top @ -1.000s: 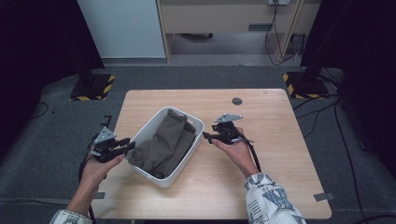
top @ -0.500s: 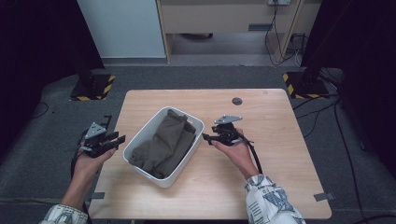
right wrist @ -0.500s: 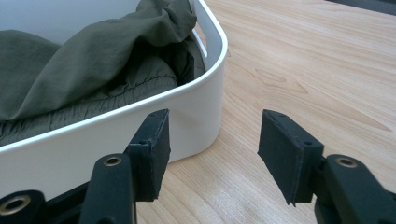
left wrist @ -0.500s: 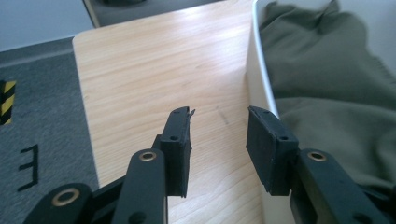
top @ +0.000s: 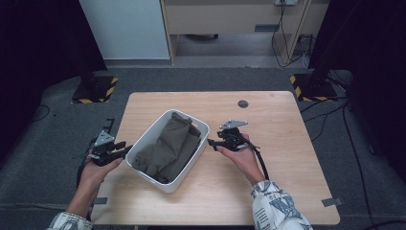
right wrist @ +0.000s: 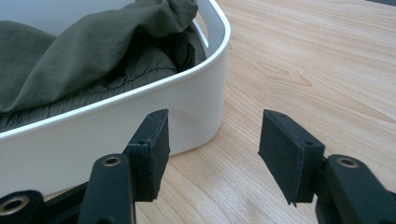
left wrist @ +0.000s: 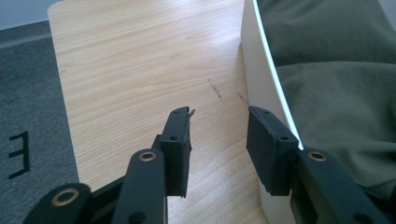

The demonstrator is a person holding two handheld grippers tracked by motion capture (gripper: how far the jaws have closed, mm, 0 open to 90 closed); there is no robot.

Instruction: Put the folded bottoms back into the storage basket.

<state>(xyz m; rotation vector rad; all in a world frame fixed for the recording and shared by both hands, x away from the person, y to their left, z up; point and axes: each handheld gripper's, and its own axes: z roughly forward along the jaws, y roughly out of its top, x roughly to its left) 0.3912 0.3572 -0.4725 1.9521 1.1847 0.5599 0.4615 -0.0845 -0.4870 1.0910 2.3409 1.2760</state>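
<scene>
Pulling back to the lower left of the frame, the left gripper (top: 113, 149) now sits off the bin (top: 143, 141), fingers apart and empty like the right gripper's (top: 218, 142), so the green cloth (top: 170, 146) seems stowed inside.

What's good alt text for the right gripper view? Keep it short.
An open black claw points at the outside wall of a white tub on a light wooden table, holding nothing. Olive-green fabric is bunched inside the tub, rising to its rim.
</scene>
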